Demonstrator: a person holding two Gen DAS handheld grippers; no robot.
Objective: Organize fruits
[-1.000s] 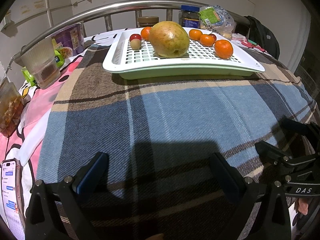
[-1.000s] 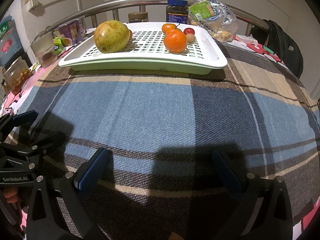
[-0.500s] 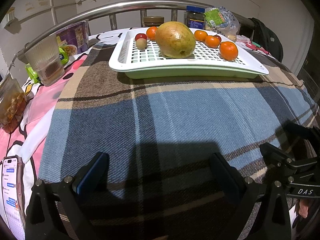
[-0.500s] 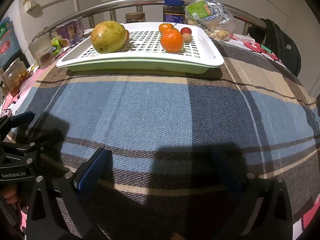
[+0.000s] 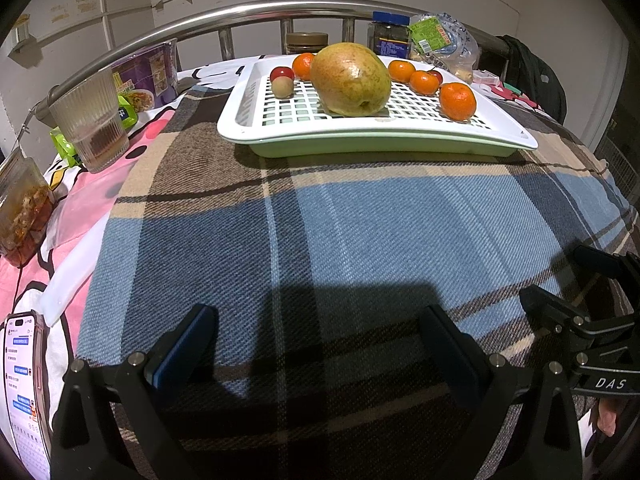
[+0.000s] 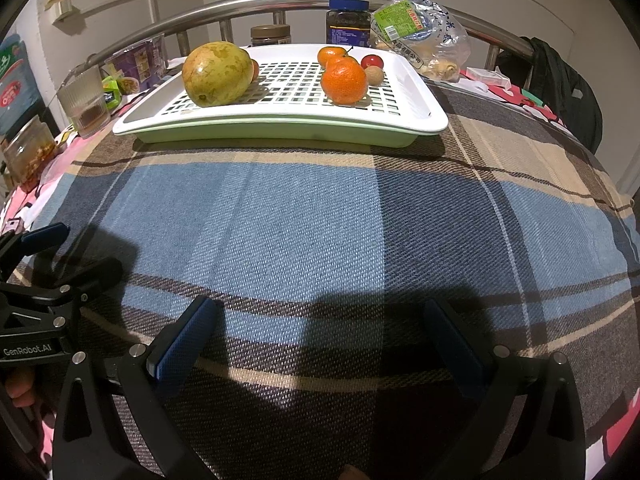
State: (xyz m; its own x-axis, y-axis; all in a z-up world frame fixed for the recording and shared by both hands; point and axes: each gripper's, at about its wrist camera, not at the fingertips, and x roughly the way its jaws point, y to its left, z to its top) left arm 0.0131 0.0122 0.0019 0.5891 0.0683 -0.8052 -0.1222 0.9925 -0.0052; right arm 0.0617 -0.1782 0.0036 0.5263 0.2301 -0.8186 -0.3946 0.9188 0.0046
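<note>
Two grippers hang low over a plaid blanket (image 5: 360, 216), both with their blue-padded fingers spread wide apart and nothing between them. The left gripper (image 5: 316, 344) sits near the blanket's front edge; the right gripper (image 6: 320, 340) is just beside it, and each shows at the edge of the other's view.

Well ahead of both, a white slotted tray (image 5: 400, 130) nested on a pale green base rests on the blanket. On it lies a large yellow-green pear (image 5: 350, 78), roughly in the middle. To its left in the left wrist view are a small red fruit (image 5: 282, 74) touching a small tan fruit (image 5: 282, 88), with an orange (image 5: 303, 65) behind them. To the pear's right are more oranges, the nearest one (image 5: 458, 101) standing alone toward the tray's front right, two others (image 5: 424, 81) farther back.

Behind the tray, against a metal rail (image 5: 256, 12), stand two dark jars (image 5: 390, 36) and a plastic bag (image 5: 444, 46) of food. Left of the blanket are a ribbed glass (image 5: 90, 124), a purple instant-noodle cup (image 5: 146, 76) and a phone (image 5: 22, 392) with its screen lit.
</note>
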